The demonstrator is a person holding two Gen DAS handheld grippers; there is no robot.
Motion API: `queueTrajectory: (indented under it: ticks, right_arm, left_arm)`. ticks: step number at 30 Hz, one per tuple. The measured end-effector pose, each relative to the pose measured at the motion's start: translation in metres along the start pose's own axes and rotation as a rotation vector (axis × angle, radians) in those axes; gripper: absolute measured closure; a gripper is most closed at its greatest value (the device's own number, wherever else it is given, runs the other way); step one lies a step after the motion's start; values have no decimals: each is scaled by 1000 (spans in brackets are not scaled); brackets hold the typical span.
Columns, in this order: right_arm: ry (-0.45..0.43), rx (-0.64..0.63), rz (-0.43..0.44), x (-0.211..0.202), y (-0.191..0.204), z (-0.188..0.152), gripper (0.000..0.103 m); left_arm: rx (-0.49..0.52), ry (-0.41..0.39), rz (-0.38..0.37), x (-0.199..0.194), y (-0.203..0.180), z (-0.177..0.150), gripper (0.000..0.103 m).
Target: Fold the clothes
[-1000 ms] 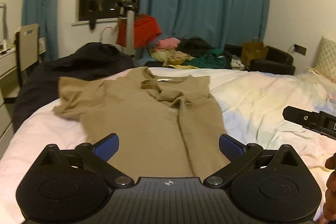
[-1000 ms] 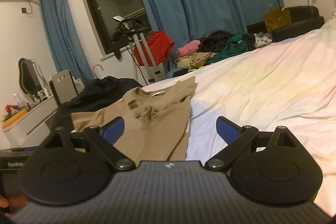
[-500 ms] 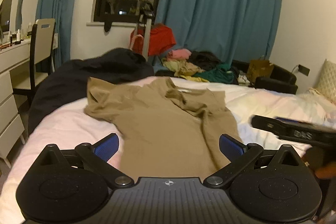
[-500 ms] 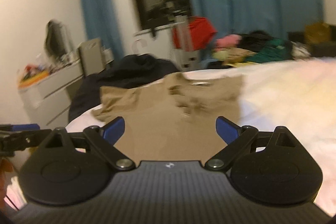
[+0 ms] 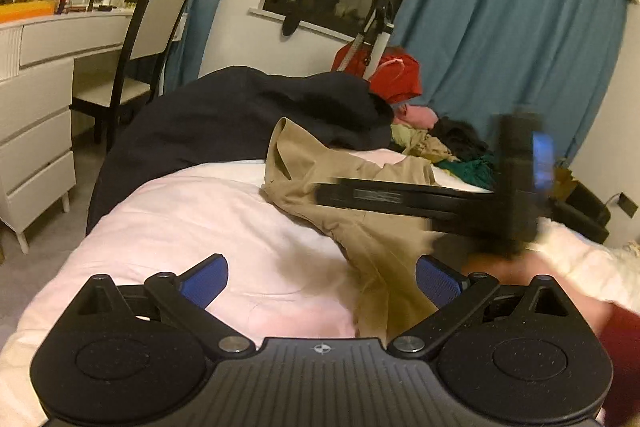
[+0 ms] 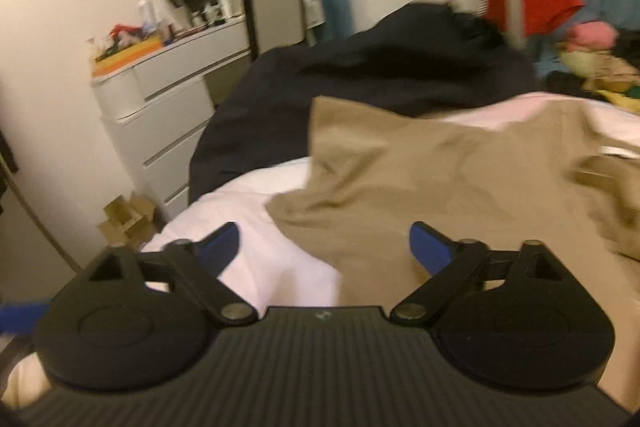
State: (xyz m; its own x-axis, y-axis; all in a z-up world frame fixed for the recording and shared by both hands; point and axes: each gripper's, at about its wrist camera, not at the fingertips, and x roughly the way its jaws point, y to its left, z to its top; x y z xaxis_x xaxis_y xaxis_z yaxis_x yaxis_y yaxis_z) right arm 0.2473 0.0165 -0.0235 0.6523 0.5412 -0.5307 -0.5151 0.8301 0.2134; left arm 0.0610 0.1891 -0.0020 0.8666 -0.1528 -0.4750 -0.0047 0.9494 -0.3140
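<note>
Left gripper (image 5: 322,281) hangs over the pale bed sheet (image 5: 224,227), jaws spread wide and nothing in them. The tan shirt (image 5: 376,227) lies crumpled ahead and to its right, its hem running under the right-hand blue pad (image 5: 436,283). The right gripper (image 6: 324,247) (badly blurred in the left view) has just been narrowing its jaws but is not closed; the shirt (image 6: 460,179) lies beneath and beyond them, not pinched. A dark garment (image 6: 380,75) is heaped farther ahead.
</note>
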Motion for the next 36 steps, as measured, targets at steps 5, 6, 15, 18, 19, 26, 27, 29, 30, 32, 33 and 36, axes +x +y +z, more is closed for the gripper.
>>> queueTrajectory:
  ticks: [5, 6, 15, 18, 19, 26, 27, 29, 30, 32, 33, 36]
  right_arm:
    - [55, -30, 7, 52, 13, 0, 39]
    - [65, -47, 2, 57, 16, -1, 52]
    - [-93, 14, -69, 10, -7, 21, 96]
    - [-208, 90, -123, -36, -36, 33, 96]
    - [-244, 121, -150, -53, -48, 36, 96]
    - [-331, 352, -418, -134, -152, 3, 96]
    - [-327, 389, -452, -142, -168, -6, 96]
    - [-285, 461, -504, -148, -198, -26, 96]
    - [-258, 494, -505, -149, -211, -36, 94]
    - [-209, 543, -492, -151, -229, -52, 92]
    - [-194, 545, -489, -154, -233, -57, 87]
    - [-182, 451, -521, -166, -230, -64, 37]
  left_arm:
    - [-14, 17, -8, 7, 5, -5, 2]
    - [-14, 21, -4, 10, 3, -5, 2]
    - [58, -47, -93, -4, -25, -10, 2]
    - [71, -56, -134, -9, -35, -13, 2]
    - [72, -56, -150, -10, -38, -13, 2]
    - [113, -30, -234, -11, -65, -27, 2]
    - [123, -23, -239, -10, -69, -29, 2]
    - [142, -4, -237, -5, -75, -34, 2]
    - [152, 4, -235, -3, -78, -36, 2]
    - [170, 15, -226, 2, -83, -40, 2]
    - [176, 20, -220, 3, -85, -41, 2]
    - [183, 29, -213, 8, -89, -43, 2]
